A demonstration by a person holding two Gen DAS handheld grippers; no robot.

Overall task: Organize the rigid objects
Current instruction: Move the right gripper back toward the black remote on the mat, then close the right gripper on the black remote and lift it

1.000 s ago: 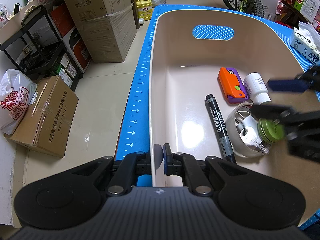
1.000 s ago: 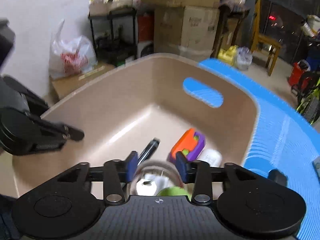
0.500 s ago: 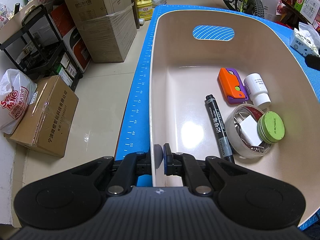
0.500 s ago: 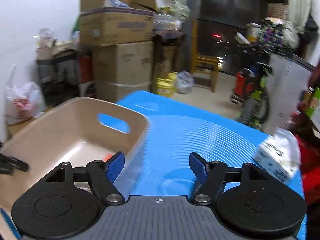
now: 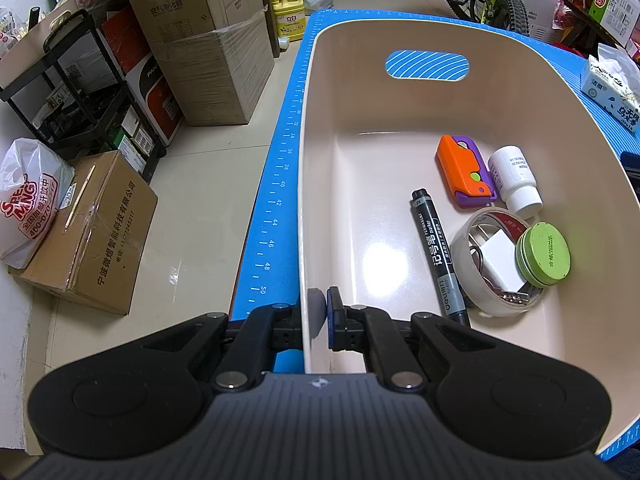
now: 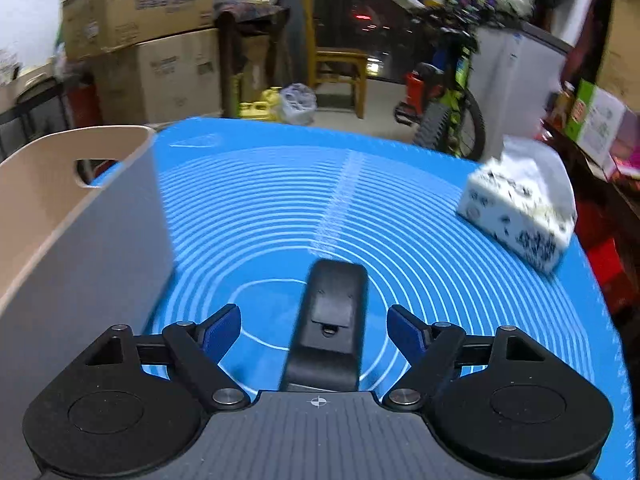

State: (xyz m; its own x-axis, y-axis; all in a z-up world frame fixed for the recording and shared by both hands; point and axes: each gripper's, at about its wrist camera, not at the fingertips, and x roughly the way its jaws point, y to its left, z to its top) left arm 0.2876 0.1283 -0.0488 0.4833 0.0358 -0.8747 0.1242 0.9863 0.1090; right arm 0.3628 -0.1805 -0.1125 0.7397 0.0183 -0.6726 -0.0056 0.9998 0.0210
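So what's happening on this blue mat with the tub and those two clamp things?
A person is tidying small items into a beige tub. The left gripper is clamped on the tub's rim, steadying it. The right gripper, its jaws just opened wide, is lined up over a black remote-like object on the mat. Marker, tape roll and bottle already lie inside.

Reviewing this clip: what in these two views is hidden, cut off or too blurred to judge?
- Black oblong device on the blue mat: right wrist view, near end hidden under the right gripper; type unclear.
- White tissue pack: motion-blurred, print unreadable.
- Contents of the clear tape roll: left wrist view, partly covered by the green round tin.
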